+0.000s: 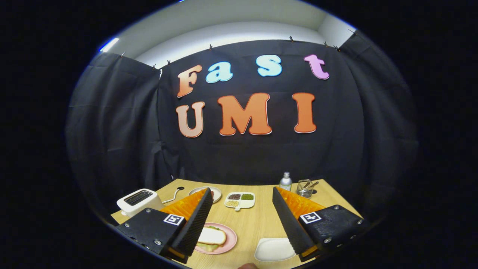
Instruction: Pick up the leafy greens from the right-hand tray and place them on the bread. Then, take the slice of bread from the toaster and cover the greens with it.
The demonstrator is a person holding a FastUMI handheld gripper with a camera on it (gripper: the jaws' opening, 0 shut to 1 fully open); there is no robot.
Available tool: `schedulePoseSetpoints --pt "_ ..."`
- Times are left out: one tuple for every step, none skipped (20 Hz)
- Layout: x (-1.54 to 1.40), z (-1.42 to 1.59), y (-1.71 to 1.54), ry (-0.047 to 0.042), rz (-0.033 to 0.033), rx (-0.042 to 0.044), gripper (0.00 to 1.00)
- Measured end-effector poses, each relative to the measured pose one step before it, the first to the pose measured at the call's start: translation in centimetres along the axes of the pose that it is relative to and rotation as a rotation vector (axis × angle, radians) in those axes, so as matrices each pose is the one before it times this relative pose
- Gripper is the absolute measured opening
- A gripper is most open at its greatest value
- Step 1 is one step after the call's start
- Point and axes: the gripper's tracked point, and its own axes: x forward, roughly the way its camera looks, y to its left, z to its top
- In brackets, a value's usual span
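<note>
My gripper (242,192) is open and held high above the wooden table (254,224), with nothing between its fingers. Below, just inside the left finger (194,224), a pink plate (230,243) holds a slice of bread (212,236). Leafy greens (207,246) stick out from under the slice. Next to the right finger (289,224) lies a white tray (274,249) with a bare surface. A white toaster (139,200) stands beyond the left finger at the table's left edge; its slots look dark.
A divided white dish (240,200) of seeds sits mid-table beyond the fingers. Partly behind the left fingertip is a round plate (216,192). A small bottle (285,181) and a wire basket (305,188) of utensils stand at the back right. The toaster's cord (173,194) trails back.
</note>
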Motion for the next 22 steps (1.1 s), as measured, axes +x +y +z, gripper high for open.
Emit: schedulePoseSetpoints --pt "-0.601 0.610 -0.004 -0.01059 -0.01394 -0.01869 0.97" --pt "-0.574 0.442 -0.040 -0.00860 -0.00941 -0.01775 0.97" --pt "-0.558 0.373 -0.310 -0.00390 -0.02112 -0.01375 0.97" --pt "-0.400 0.520 -0.266 -0.00601 -0.02054 -0.00916 0.97" --pt "-0.391 0.402 -0.285 -0.00552 -0.01721 -0.00344 0.97" --pt "-0.373 0.209 -0.399 -0.00093 -0.01526 0.00341 0.97" --pt "-0.318 -0.037 -0.301 0.00557 -0.00872 0.00557 0.97" --pt "-0.449 -0.053 -0.176 0.00145 -0.00309 0.00703 0.97" --pt "-0.186 0.093 0.019 -0.00598 0.00413 0.00557 0.97" --pt "-0.350 0.007 -0.201 -0.00086 0.00188 0.00088 0.97" --pt "-0.241 -0.089 -0.138 -0.00264 -0.00209 -0.00151 0.97" --pt "-0.187 -0.014 -0.257 -0.00255 -0.00869 -0.00413 0.97" --pt "-0.034 0.022 -0.214 -0.00533 -0.00940 -0.00358 0.97" --pt "-0.060 -0.039 -0.223 0.00085 -0.00462 -0.00647 0.97" --pt "-0.070 -0.139 -0.012 0.00408 -0.00223 -0.00318 0.97" --pt "0.067 -0.023 0.227 -0.00039 0.00457 -0.00091 0.97" --pt "0.055 -0.071 0.231 0.00269 0.00459 0.00132 0.97" --pt "0.003 0.048 0.355 -0.00041 0.00778 0.00039 0.97" --pt "0.089 -0.105 0.330 0.00070 0.00649 -0.00193 0.97" --pt "-0.001 -0.082 0.171 -0.00048 0.00454 -0.00345 0.97" --pt "0.149 0.019 0.192 -0.00218 0.00350 -0.00417 0.97" --pt "0.093 -0.153 0.295 -0.00108 0.00063 -0.00231 0.97"
